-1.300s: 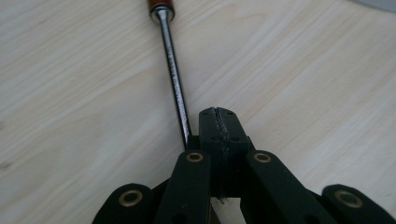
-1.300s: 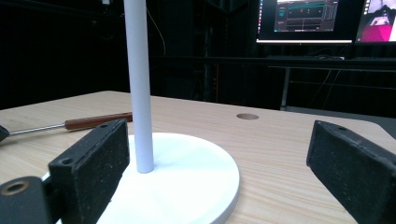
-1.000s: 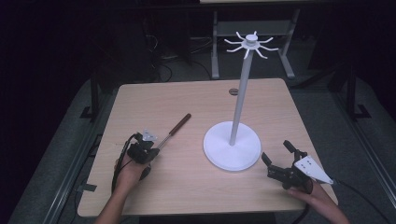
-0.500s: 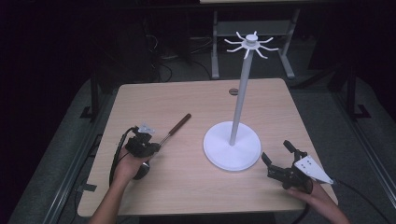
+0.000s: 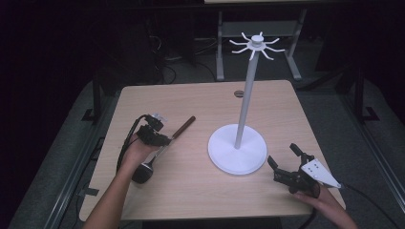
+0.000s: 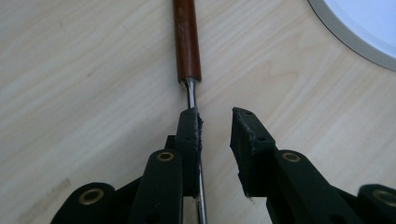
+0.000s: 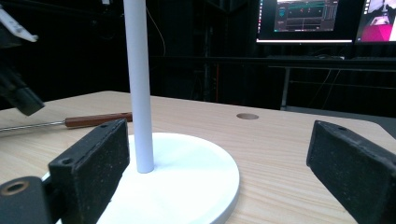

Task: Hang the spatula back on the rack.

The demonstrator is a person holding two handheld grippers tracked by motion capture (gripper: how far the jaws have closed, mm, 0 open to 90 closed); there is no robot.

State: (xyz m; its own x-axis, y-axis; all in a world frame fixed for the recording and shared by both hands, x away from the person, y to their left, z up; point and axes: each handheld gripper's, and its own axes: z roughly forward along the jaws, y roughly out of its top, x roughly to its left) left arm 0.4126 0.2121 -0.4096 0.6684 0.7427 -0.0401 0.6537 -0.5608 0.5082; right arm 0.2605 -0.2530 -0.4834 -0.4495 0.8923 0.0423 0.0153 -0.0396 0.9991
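- The ladle [image 5: 165,144] is lying flat on the tabletop [image 5: 200,105]. Its thin metal shaft [image 6: 190,95] is running between the left fingers [image 6: 190,133], close against one of them, and its brown wooden handle [image 6: 187,39] is pointing away just beyond the fingertips. The dark bowl end [image 5: 143,172] is resting behind the fingers, near the person's wrist.
- The left gripper [image 6: 215,116] is standing a little spread. Its jaws have just been opening, so the shaft is lying between the fingers but they are not pinching it. I judge that the ladle is being released here, or the grip is being set again.
- The white stand [image 5: 237,153] is waiting beside the left fingers, well apart. Its hooks [image 5: 257,44] at the top are probably meant for hanging the ladle.
- The right gripper [image 5: 286,162] is resting on the tabletop with fingers [image 7: 91,161] spread wide and nothing between them. The stand base [image 7: 187,182] is lying just in front of them, perhaps so that this hand is ready for steadying it.
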